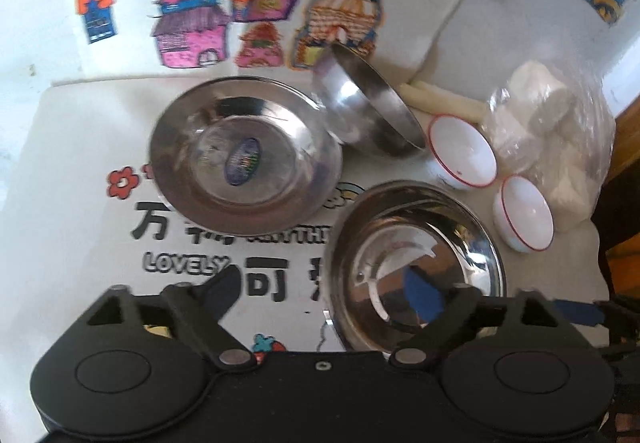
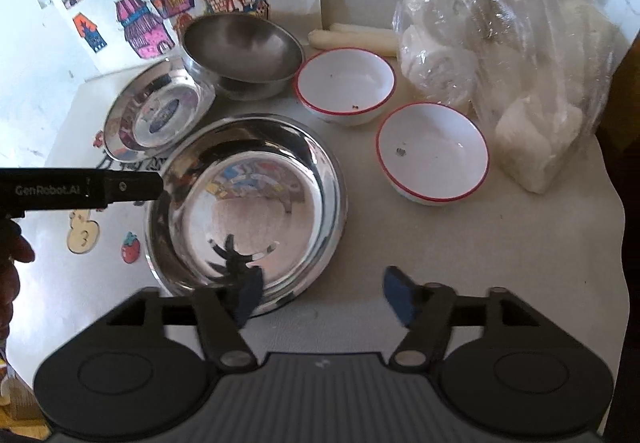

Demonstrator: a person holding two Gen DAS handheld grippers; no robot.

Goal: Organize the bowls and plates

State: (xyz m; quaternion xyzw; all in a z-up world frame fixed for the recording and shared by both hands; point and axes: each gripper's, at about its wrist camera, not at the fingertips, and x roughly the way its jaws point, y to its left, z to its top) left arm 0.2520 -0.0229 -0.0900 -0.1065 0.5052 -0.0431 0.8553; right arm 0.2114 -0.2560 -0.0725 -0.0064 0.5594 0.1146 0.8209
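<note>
hovering: both tongs [image 1: 324, 283] [image 2: 320, 295] apart, empty | large steel plate [image 2: 248, 203] rim seemingly free | bare table [image 2: 500, 263] right

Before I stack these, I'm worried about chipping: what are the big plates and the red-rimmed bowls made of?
Big plates: apparently stainless steel, polished; they mirror the room. One carries a sticker.
Red-rimmed bowls: glossy white with a thin red edge, probably enamel or melamine; the look leaves it open. Dark specks lie inside both.
</note>
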